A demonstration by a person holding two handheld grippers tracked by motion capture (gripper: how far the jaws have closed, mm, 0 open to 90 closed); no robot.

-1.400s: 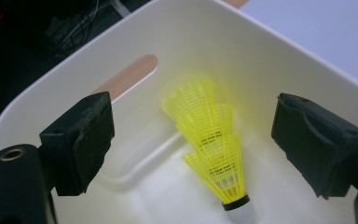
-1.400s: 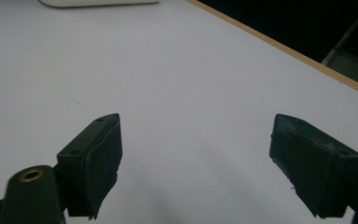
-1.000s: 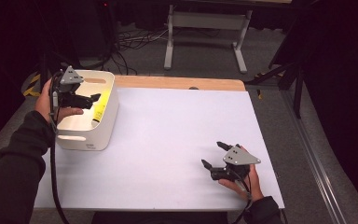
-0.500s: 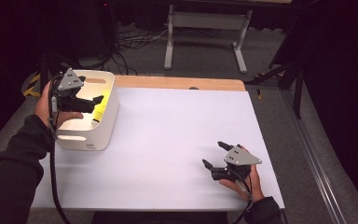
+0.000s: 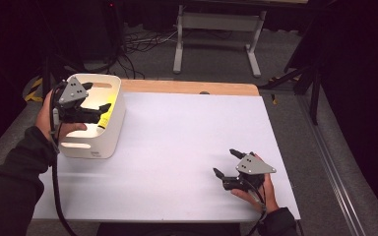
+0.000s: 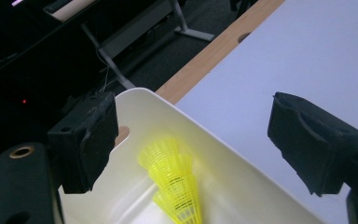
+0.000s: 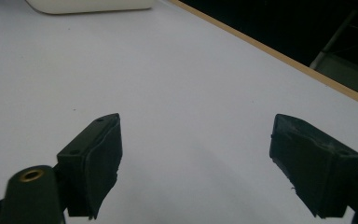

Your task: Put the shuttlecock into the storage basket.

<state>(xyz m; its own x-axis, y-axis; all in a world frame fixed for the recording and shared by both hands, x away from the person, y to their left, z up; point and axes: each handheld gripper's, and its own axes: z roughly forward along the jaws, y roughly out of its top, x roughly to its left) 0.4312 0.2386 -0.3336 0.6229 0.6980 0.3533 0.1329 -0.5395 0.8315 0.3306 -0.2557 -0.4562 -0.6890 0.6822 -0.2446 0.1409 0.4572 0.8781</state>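
A white bin stands at the table's left side, and stacked yellow shuttlecocks lie inside it against the wall. My left gripper hovers over the bin's opening, open and holding nothing. In the left gripper view its jaws stand wide apart above the bin's rim, with the shuttlecocks below and between them. My right gripper rests low over the white table near the front right, open and empty. Bare tabletop lies between its jaws in the right gripper view.
A wooden strip runs along the table's far edge. Beyond it stand a metal frame and cables on the floor. The bin's bottom edge appears at the top of the right gripper view.
The left gripper has shifted slightly over the bin. The right gripper has stayed put.
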